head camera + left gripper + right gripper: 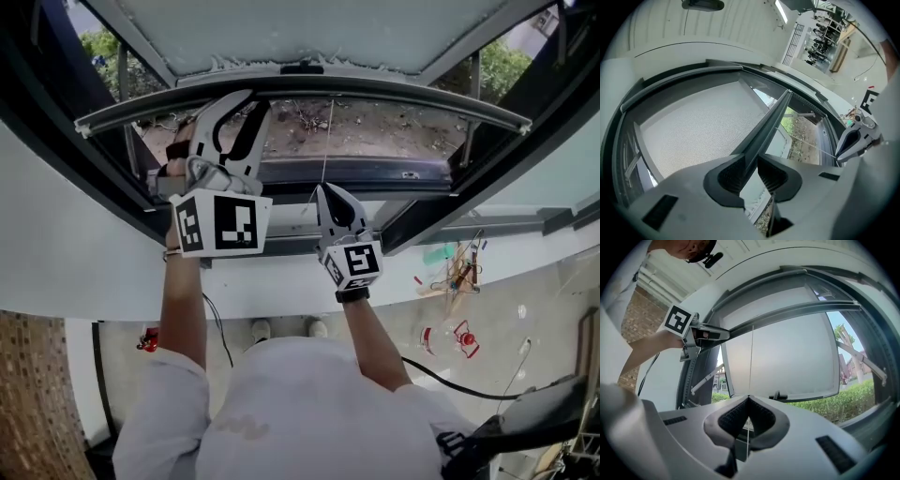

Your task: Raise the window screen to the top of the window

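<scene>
1. Step in hand: lifting the window screen by its bottom bar point(422, 97). I judge it mid-travel, not yet at the top frame.
2. Left gripper point(753, 171): jaws part-open astride the bar, left of its middle. The ribbed pads stand either side of it with no visible squeeze, so it is released rather than clenched.
3. Right gripper point(747, 419): jaws pinched together on the thin pull cord point(751, 366), which runs straight from the pads up to the middle of the bar.
4. To do it well: re-seat the left pads on the bar or push from beneath it, then raise both hands together so the bar rides level. Hold the cord taut but do not yank it — a tilted bar would likely bind at the sides.
5. Screen look: fine grey mesh point(698, 126), flat and unwrinkled, fills the span above the bar. The bar is a slim dark-grey rail reaching from the left side of the opening to the right.
6. Position: the bar sits in the upper part of the opening, with a band of mesh between it and the top frame. On the far side the glass sash point(787, 357) hangs swung outward.
</scene>
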Available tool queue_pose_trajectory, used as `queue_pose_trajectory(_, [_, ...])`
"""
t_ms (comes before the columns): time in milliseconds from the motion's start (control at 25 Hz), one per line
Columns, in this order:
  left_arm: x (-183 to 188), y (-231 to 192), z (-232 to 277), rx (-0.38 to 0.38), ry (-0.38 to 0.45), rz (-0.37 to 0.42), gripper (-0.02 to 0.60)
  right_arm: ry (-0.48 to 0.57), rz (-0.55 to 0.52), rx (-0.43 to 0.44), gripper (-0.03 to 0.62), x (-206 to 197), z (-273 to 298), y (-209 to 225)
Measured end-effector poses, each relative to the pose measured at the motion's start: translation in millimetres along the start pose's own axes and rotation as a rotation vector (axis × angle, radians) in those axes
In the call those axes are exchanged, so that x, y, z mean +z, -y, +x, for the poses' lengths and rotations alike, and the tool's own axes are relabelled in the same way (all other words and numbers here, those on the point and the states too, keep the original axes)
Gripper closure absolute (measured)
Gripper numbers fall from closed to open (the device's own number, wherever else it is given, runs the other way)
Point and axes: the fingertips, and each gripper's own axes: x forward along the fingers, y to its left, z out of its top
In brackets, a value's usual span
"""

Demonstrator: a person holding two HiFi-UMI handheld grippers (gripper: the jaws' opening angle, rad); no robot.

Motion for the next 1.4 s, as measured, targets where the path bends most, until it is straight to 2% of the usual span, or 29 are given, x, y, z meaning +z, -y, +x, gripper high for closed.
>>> queue_pose_trajectory(320, [10.2, -14.6, 2.6, 0.003, 0.012, 0.038, 0.521, 0.018, 0.004, 0.000, 0.592, 16.3, 10.3, 0.4])
queue_pose_trajectory(440, [14.6, -18.4, 3.7, 0.027, 0.033, 0.042, 0.522, 0.035, -0.004, 0.003, 0.592, 22.0, 11.6, 1.7])
queue_pose_trajectory(640, [32.8, -47.1, 10.4, 0.066, 0.061, 0.064, 0.522, 0.080, -0.034, 0.007, 0.592, 54.5, 23.1, 4.4])
queue_pose_trajectory(1040, [47.1, -53.1, 6.8, 0.121, 0.090, 0.054, 0.520, 0.115, -0.052, 0.016, 0.593, 68.0, 19.2, 4.8])
queue_pose_trajectory(1320, [57.8, -63.8, -6.2, 0.147, 0.159, -0.058, 0.522, 0.126, -0.039, -0.001, 0.593, 79.7, 23.2, 9.7])
queue_pose_trajectory(1400, [59.4, -69.2, -10.8, 0.158, 0.166, -0.069, 0.520, 0.133, -0.047, -0.001, 0.592, 85.8, 25.5, 9.9])
